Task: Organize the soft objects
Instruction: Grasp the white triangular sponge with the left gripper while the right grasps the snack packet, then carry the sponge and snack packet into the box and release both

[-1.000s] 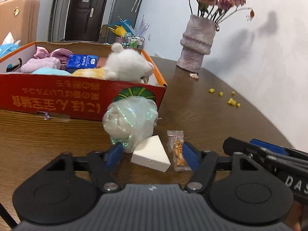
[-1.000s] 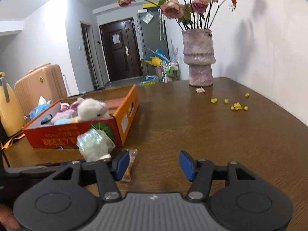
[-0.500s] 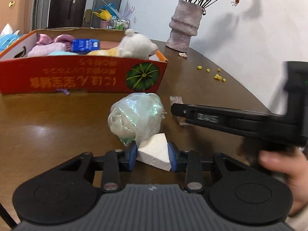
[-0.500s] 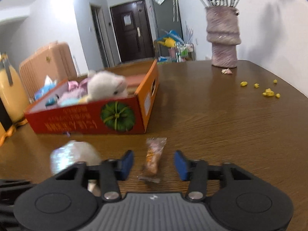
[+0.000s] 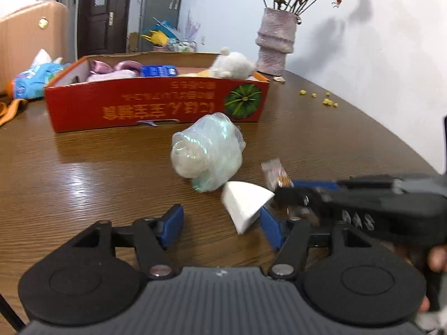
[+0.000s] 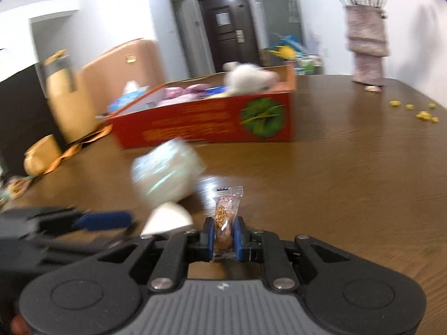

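A white wedge sponge (image 5: 245, 203) lies on the brown table (image 5: 83, 167), just inside the right pad of my left gripper (image 5: 222, 227). Its jaws are opening and no pad presses on the sponge. Behind the sponge sits a clear plastic-wrapped bundle (image 5: 208, 156), blurred in the right wrist view (image 6: 167, 173). My right gripper (image 6: 225, 237) is closing on a small snack packet (image 6: 225, 220); both blue pads press its lower end. In the left wrist view it reaches in from the right to that packet (image 5: 275, 171).
A red cardboard box (image 5: 156, 109) behind the bundle holds a white plush (image 5: 234, 65), pink cloth and a blue pack. A vase (image 5: 275, 47) stands at the back right, with yellow crumbs (image 5: 325, 100) near it. A tissue pack (image 5: 36, 78) and a suitcase (image 6: 120, 67) are at the left.
My left gripper narrowed around the sponge, then widened again and shifted left. My right gripper swung over to the snack packet and closed onto it.
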Available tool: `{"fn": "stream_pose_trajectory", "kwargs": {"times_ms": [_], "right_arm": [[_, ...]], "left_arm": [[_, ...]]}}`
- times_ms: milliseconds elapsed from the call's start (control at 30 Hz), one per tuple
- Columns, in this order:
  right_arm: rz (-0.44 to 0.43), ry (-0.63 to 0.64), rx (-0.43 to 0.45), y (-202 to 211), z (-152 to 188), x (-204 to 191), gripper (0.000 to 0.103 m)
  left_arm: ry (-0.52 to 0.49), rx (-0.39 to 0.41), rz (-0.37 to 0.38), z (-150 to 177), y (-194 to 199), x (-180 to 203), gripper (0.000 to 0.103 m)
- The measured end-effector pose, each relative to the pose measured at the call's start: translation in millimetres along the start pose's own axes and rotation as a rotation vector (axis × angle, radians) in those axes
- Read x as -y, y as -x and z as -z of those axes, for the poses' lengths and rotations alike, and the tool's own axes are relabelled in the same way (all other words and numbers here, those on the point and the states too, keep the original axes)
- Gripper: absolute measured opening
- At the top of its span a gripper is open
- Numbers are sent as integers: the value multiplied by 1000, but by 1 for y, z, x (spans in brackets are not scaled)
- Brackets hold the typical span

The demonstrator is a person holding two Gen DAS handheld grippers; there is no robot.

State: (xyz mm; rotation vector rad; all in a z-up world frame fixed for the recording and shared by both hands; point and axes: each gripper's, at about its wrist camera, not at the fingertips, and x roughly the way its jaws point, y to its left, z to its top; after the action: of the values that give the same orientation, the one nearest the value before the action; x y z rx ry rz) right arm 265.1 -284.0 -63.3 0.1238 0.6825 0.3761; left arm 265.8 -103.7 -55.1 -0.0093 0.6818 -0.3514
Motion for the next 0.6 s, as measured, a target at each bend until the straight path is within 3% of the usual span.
{"fn": "stream_pose_trajectory", "kwargs": {"times_ms": [167, 333, 400, 433, 533, 600], "right_arm": [[-29, 4, -3, 2, 0, -9, 14], [35, 2, 14, 11, -2, -5, 14], [59, -7, 23, 17, -1, -1, 14], [73, -13, 28, 20, -1, 1, 14], [90, -25, 38, 27, 1, 5, 14], [96, -29, 41, 30, 1, 6, 14]], "left_arm": [[46, 26, 62, 3, 7, -14, 56], [-59, 74, 106, 0, 3, -4, 55], [-78, 53, 123, -2, -4, 0, 45], [-84, 28, 128, -3, -9, 3, 33], [-100, 25, 137, -2, -10, 7, 22], [-92, 31, 147, -1, -7, 8, 22]]}}
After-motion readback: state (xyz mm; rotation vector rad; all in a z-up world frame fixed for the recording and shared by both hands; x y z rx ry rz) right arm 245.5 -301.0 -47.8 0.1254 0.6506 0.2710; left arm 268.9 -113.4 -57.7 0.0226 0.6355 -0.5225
